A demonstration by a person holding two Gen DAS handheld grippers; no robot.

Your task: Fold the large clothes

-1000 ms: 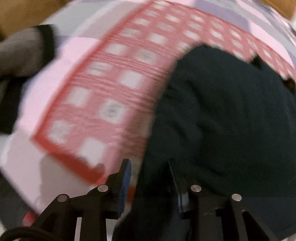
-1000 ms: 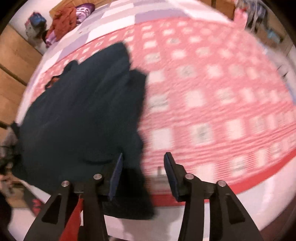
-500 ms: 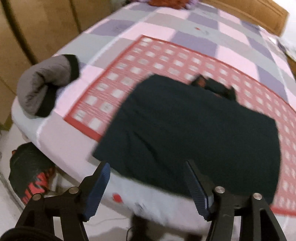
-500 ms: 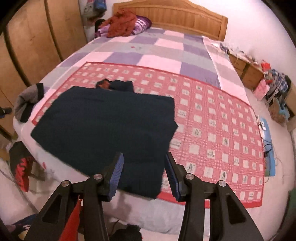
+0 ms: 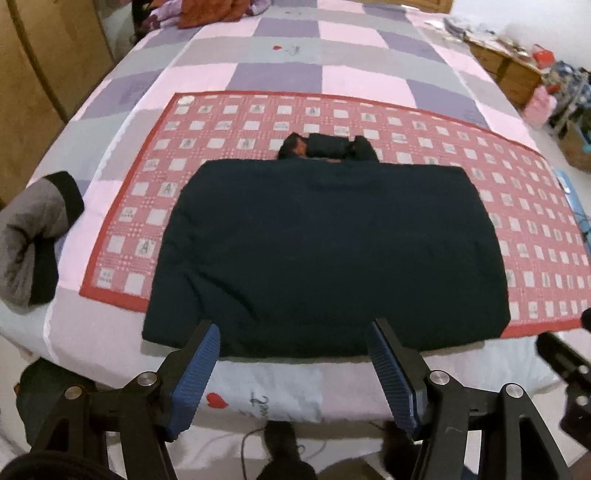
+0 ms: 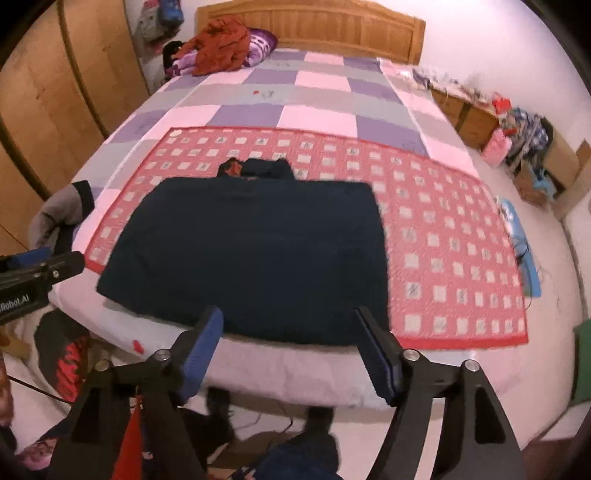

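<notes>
A dark navy garment lies flat as a wide rectangle on a red checked mat on the bed, its collar bunched at the far edge. The near hem reaches the bed's front edge. My left gripper hangs above and in front of that hem, open, with nothing between its blue pads. To its right my right gripper also hovers short of the hem; its jaws are opening and hold nothing. Each view catches the other gripper at its edge.
A rolled grey and black garment sits at the bed's left edge. Wooden wardrobes line the left, the headboard and a red clothes pile the far end. Clutter fills the right floor.
Both grippers have let go of the dark garment, risen and drawn back from the bed. Their jaws have widened. The garment now lies spread flat.
</notes>
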